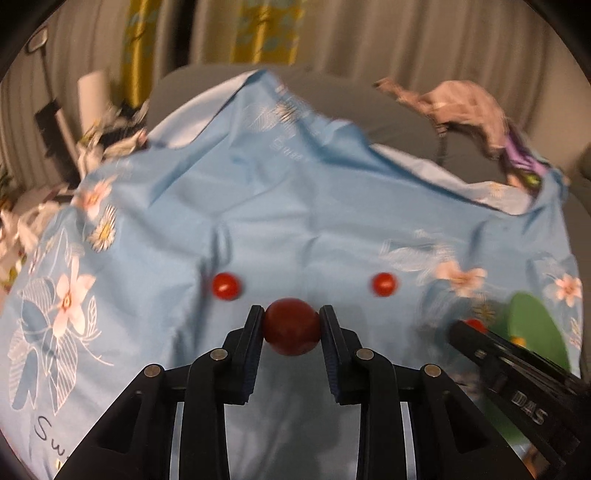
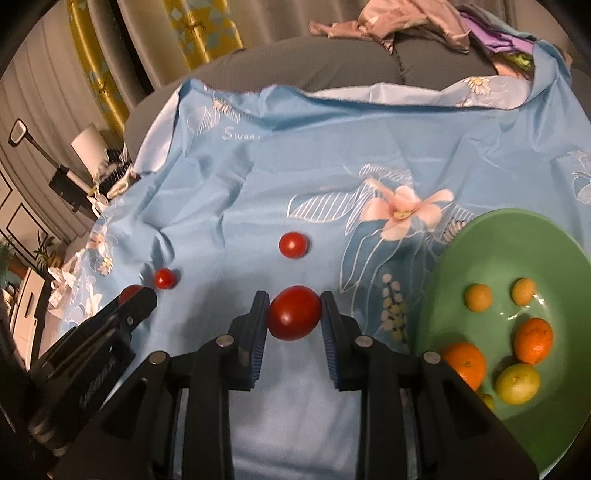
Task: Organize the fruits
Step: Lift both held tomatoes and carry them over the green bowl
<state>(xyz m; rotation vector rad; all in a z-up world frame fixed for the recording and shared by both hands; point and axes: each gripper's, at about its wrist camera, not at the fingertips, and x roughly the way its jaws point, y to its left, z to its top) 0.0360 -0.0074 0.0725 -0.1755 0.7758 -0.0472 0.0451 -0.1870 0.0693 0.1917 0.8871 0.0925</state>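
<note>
My left gripper (image 1: 291, 325) is shut on a dark red tomato (image 1: 291, 326) just above the blue floral cloth (image 1: 258, 206). Two small red tomatoes (image 1: 226, 286) (image 1: 384, 284) lie on the cloth beyond it. My right gripper (image 2: 294, 314) is shut on a red tomato (image 2: 294, 313); it shows at the right in the left wrist view (image 1: 476, 332). Two loose tomatoes (image 2: 293, 245) (image 2: 164, 278) lie ahead. A green plate (image 2: 491, 240) at the right holds oranges (image 2: 533, 339) (image 2: 465, 363), a lime (image 2: 517, 384) and small yellow fruits (image 2: 478, 297).
The cloth (image 2: 295, 166) covers a grey sofa (image 2: 351, 62). Crumpled clothes (image 2: 406, 22) lie at the far right. A lamp (image 2: 88, 144) and clutter stand at the left. The left gripper body (image 2: 92, 350) shows at the lower left of the right wrist view.
</note>
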